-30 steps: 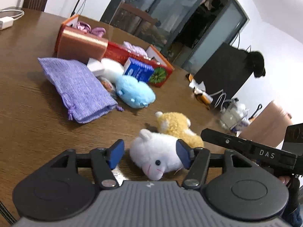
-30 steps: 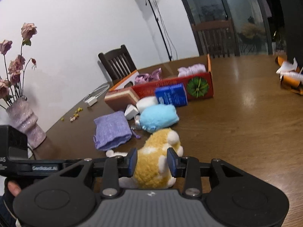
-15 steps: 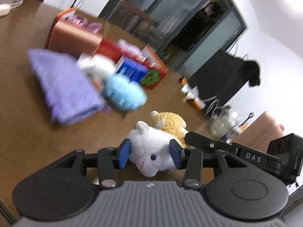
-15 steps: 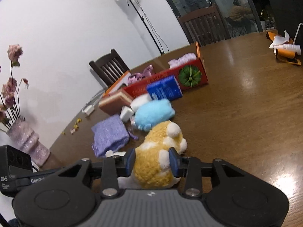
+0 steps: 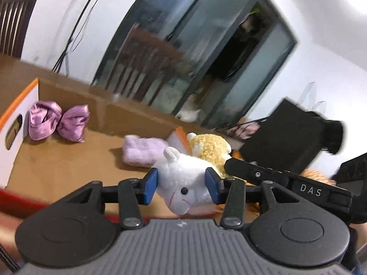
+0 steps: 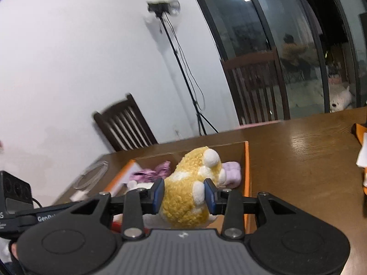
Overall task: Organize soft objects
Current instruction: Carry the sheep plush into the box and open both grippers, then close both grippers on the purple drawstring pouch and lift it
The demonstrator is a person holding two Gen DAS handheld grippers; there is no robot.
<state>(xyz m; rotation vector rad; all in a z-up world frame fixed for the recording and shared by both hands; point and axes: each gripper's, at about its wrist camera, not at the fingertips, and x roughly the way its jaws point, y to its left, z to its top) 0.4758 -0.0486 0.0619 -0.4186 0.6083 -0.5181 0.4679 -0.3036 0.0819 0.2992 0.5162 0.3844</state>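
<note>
My left gripper [image 5: 181, 184] is shut on a white plush animal [image 5: 181, 183] and holds it above the open cardboard box [image 5: 68, 160]. My right gripper [image 6: 184, 193] is shut on a yellow plush animal [image 6: 188, 190], also held over the box [image 6: 246, 171]; that yellow plush shows in the left wrist view [image 5: 208, 149] just behind the white one. Inside the box lie a shiny purple satin bundle [image 5: 57, 123] and a pale lilac soft item [image 5: 142, 151].
The box sits on a brown wooden table [image 6: 309, 160]. Wooden chairs [image 6: 126, 128] stand behind the table, with a light stand [image 6: 179, 64] by the wall. A black bag [image 5: 286, 137] is at the right. Papers [image 6: 362, 151] lie at the table's right edge.
Both grippers lifted their plush toys off the table and carried them forward over the open box. The purple pouch and blue plush have dropped out of view.
</note>
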